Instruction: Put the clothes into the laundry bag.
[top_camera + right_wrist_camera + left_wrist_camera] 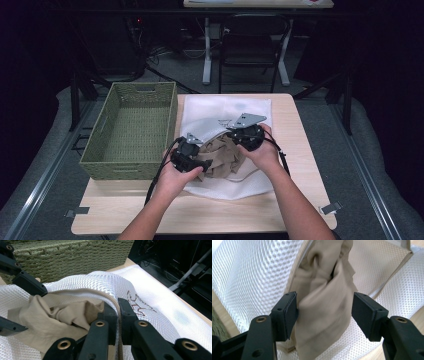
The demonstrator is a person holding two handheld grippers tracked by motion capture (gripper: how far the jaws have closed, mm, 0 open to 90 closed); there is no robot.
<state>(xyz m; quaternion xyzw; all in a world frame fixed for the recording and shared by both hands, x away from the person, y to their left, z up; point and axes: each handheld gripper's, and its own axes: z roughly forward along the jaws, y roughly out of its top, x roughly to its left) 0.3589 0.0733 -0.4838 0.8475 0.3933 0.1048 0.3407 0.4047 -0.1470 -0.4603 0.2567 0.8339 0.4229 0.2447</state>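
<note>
Clearly soft and limp, the beige garment (324, 312) sits between the released left gripper (324, 312), perhaps brushing one pad; right gripper (117, 312) clenches the mesh bag's (105, 282) rim.

Wooden table (295, 150), green woven basket (131, 131), white mesh bag (220, 112)

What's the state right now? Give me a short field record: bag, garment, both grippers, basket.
mesh laundry bag: white, flat on the table, mouth held open
beige garment: partly inside the bag mouth
right gripper: shut on the bag's zipper edge, lifting it
left gripper: jaws apart on either side of the garment, one pad touching it, no clamp
woven basket: green, left of the bag
</note>
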